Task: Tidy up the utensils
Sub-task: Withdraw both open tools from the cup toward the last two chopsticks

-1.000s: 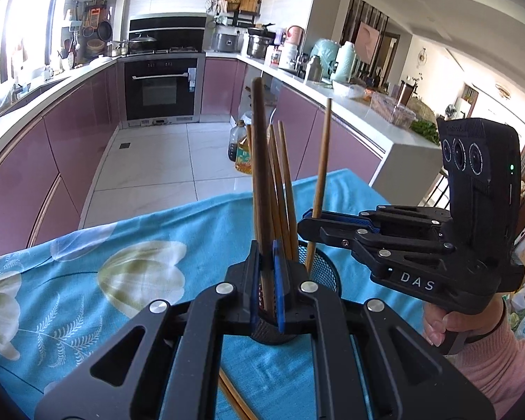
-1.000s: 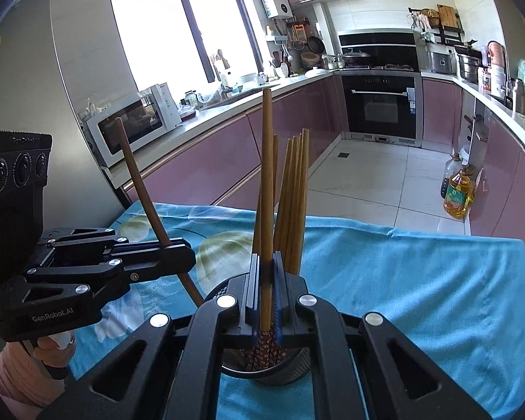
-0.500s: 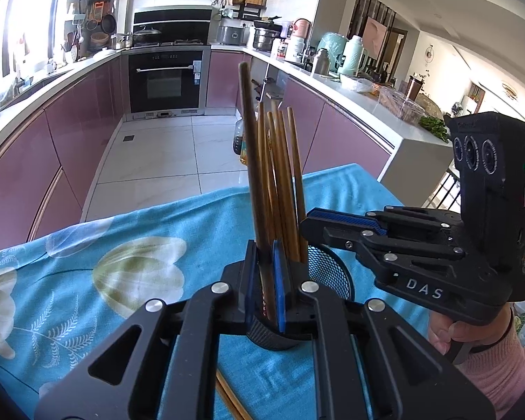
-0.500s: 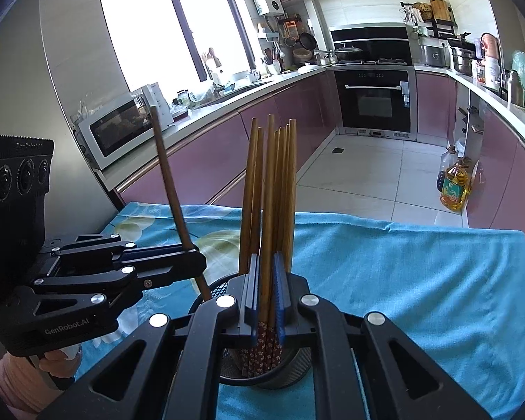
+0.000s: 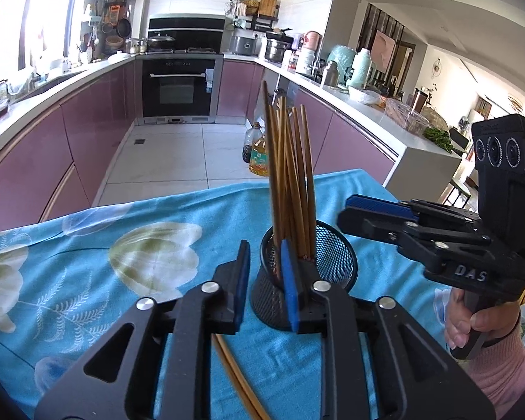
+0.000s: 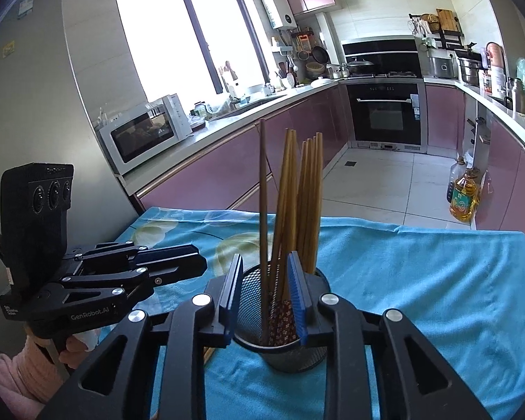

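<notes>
A black mesh cup (image 5: 332, 266) stands on the blue flowered cloth (image 5: 122, 280) and holds several wooden chopsticks (image 5: 290, 175) upright. My left gripper (image 5: 264, 280) is open and empty, its fingers just in front of the cup's left side. My right gripper (image 6: 264, 294) is open and empty, with the cup (image 6: 311, 350) and chopsticks (image 6: 297, 203) seen between its fingers. The right gripper also shows in the left wrist view (image 5: 371, 210), right of the cup. The left gripper shows in the right wrist view (image 6: 178, 262), left of the cup.
A loose chopstick (image 5: 238, 378) lies on the cloth under my left gripper. The cloth-covered table ends at its far edge (image 6: 367, 222) over the tiled kitchen floor. An oil bottle (image 6: 463, 196) stands on the floor by purple cabinets.
Both grippers have opened and let go of their chopsticks, which now stand in the cup with the others. Both grippers have drawn back a little from the cup.
</notes>
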A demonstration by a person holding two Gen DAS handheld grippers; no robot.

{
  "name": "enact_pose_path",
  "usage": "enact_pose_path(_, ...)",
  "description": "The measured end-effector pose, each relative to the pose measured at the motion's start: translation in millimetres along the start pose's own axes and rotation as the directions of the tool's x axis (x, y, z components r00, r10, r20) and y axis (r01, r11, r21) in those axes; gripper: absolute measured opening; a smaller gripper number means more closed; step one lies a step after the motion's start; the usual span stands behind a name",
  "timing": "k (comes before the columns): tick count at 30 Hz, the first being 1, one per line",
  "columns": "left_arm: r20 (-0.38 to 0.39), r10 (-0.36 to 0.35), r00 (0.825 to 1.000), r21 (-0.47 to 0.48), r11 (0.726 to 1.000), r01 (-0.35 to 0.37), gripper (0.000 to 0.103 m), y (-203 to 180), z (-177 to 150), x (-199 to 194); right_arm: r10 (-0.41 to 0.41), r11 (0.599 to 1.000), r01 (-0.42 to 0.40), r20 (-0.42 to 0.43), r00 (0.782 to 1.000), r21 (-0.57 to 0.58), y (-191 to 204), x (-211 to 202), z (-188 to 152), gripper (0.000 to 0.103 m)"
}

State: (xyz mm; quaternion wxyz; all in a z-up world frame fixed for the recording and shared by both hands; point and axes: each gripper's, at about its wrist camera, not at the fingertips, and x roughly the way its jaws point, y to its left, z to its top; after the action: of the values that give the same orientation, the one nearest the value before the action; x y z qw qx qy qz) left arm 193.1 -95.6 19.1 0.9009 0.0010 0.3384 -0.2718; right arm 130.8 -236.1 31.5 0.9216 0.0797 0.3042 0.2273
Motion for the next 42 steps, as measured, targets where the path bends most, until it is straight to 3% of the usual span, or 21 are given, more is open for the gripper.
enact_pose_path(5, 0.036, 0.039, 0.999, 0.004, 0.999, -0.039, 0.036, 6, -22, -26, 0.067, 0.997, -0.067, -0.012, 0.998, -0.049, 22, -10, -21, 0.042)
enact_pose_path(11, -0.011, 0.105, 0.994, -0.038, 0.994, -0.105, 0.050, 25, -65, -36, 0.085, 0.993, -0.093, -0.120, 0.989, -0.069, 41, 12, -61, 0.046)
enact_pose_path(19, -0.093, 0.158, 0.983, -0.115, 0.979, -0.168, 0.051, 51, -113, -33, 0.061, 0.994, -0.084, -0.272, 0.960, -0.072, 62, 54, -106, 0.046)
enact_pose_path(35, -0.131, 0.149, 0.980, -0.170, 0.971, -0.170, 0.052, 60, -139, -31, -0.028, 0.989, -0.020, -0.311, 0.950, -0.149, 84, 65, -127, 0.046)
enact_pose_path(42, -0.142, 0.192, 0.971, -0.153, 0.965, -0.213, 0.052, 56, -145, -33, -0.040, 0.991, -0.003, -0.315, 0.948, -0.133, 75, 53, -129, 0.046)
